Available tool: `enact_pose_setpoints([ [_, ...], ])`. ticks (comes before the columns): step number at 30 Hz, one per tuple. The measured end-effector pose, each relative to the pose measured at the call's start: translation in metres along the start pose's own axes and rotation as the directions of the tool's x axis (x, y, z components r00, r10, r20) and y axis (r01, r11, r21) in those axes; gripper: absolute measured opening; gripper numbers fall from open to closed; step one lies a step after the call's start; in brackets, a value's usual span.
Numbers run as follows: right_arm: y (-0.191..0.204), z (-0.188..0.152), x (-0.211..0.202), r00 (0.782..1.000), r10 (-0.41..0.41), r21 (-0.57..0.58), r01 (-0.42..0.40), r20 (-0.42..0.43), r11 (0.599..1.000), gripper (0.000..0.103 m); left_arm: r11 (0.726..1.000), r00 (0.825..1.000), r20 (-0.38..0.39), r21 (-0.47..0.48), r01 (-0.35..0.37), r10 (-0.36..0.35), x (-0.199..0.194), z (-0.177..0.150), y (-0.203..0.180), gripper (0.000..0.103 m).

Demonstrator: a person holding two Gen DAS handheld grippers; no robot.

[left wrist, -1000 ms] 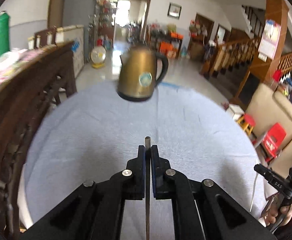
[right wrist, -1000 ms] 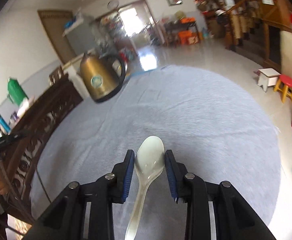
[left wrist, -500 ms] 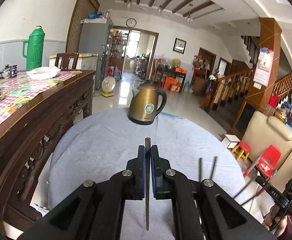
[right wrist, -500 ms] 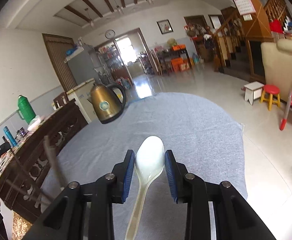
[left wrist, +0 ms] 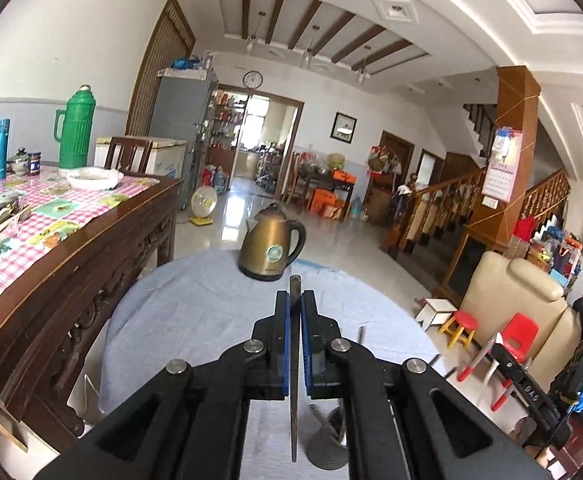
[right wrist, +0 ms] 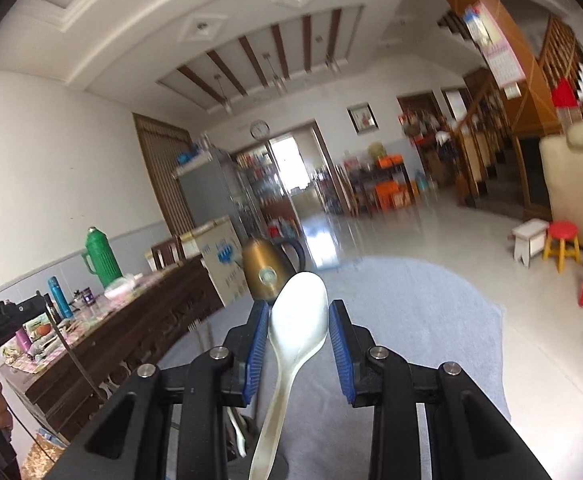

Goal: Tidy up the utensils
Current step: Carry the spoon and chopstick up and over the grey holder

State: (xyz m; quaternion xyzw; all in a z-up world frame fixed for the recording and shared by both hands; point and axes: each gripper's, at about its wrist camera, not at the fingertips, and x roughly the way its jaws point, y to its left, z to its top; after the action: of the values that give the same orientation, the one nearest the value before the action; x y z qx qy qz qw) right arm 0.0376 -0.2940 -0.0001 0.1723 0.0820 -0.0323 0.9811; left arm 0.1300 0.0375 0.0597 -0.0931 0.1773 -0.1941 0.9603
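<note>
Grey cloth covered the round worktop (left wrist: 195,312), which stood beside a dark carved wooden sideboard in a large tiled living room with a staircase behind. A brass-coloured electric kettle (left wrist: 270,249) sat at the worktop's far edge, straight ahead of both grippers.

The left gripper (left wrist: 294,308) was pressed together on a thin flat dark metal utensil handle (left wrist: 293,360), seen edge-on; which utensil it was could not be told. Its long axis ran along the gripper's fingers, tip poking just past them toward the kettle. Below and slightly to the right of that gripper, a grey round holder (left wrist: 329,446) stood on the cloth with dark slender sticks (left wrist: 360,334) rising from it.

The right gripper (right wrist: 299,312) pinched a white plastic soup spoon (right wrist: 299,320), bowl forward and up between the blue pads, handle trailing back under the gripper. Beneath that gripper, another white spoon handle (right wrist: 236,428) showed low on the cloth.

Both utensils lay lengthwise and nearly level, so each would probably need tipping toward vertical before going into the holder, which appeared close under the left gripper.
</note>
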Motion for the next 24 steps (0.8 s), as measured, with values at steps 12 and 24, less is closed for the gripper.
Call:
enact_pose_setpoints([
  [12, 0.077, -0.012, 0.023, 0.995, 0.103, -0.102, -0.102, 0.002, 0.990, 0.033, 0.994, 0.993, 0.049, 0.034, 0.103, -0.105, -0.016, 0.010, -0.033, 0.005],
  [24, 0.099, -0.041, 0.076, 0.998, 0.066, -0.163, -0.068, -0.016, 0.984, 0.033, 0.995, 0.995, 0.027, 0.015, 0.101, -0.101, 0.020, 0.001, -0.043, 0.005],
])
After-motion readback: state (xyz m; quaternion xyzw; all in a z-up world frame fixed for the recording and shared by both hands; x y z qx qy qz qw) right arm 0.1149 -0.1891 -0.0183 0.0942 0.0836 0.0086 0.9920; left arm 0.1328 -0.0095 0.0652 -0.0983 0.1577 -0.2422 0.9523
